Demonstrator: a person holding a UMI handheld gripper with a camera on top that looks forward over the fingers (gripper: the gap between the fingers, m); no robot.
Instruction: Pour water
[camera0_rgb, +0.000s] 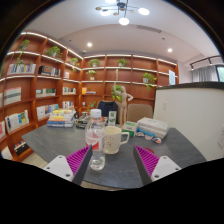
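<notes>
A clear plastic water bottle (96, 140) with a red cap stands upright on the dark grey table (120, 172), just ahead of my left finger. To its right, touching or nearly so, stands a white mug (115, 139) with its handle to the right. My gripper (112, 160) is open. Its magenta pads (76, 159) show at either side, and nothing is between them. Both bottle and mug lie a little beyond the fingertips.
Behind the mug are small bottles and boxes (128, 127), a stack of books (61, 118) at the left and a white box (152, 128) at the right. Bookshelves (40, 85) line the far wall. A white partition (190, 115) stands to the right.
</notes>
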